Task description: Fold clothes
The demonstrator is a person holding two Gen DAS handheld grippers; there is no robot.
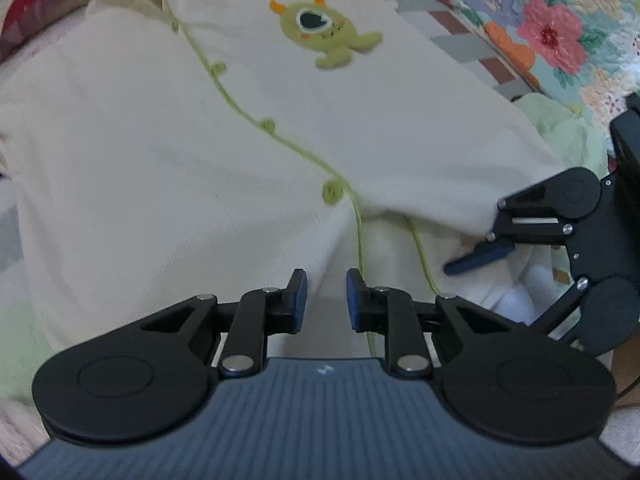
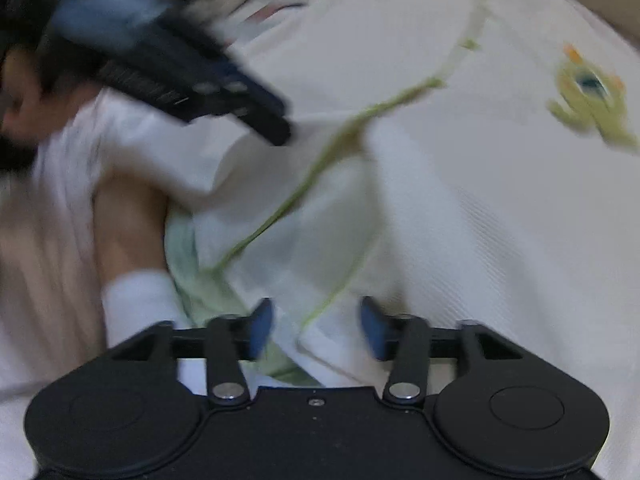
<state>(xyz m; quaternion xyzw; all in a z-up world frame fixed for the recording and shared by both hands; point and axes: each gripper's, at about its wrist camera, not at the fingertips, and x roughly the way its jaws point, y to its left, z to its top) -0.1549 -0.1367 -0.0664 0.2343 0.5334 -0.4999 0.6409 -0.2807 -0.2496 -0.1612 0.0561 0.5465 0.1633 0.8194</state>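
Spread flat over a flowery quilt [image 1: 560,32]: a soft cream knit cardigan [image 1: 200,140] with a thin green edge, round green buttons [image 1: 333,192] and a little green one-eyed monster patch [image 1: 320,28]. Just above its bottom hem, the black left gripper [image 1: 326,298] with blue pads, open a small way, nothing pinched. Over the hem corner at the side, the black right gripper [image 2: 316,328], spread wide with cream cloth between the pads but not squeezed.
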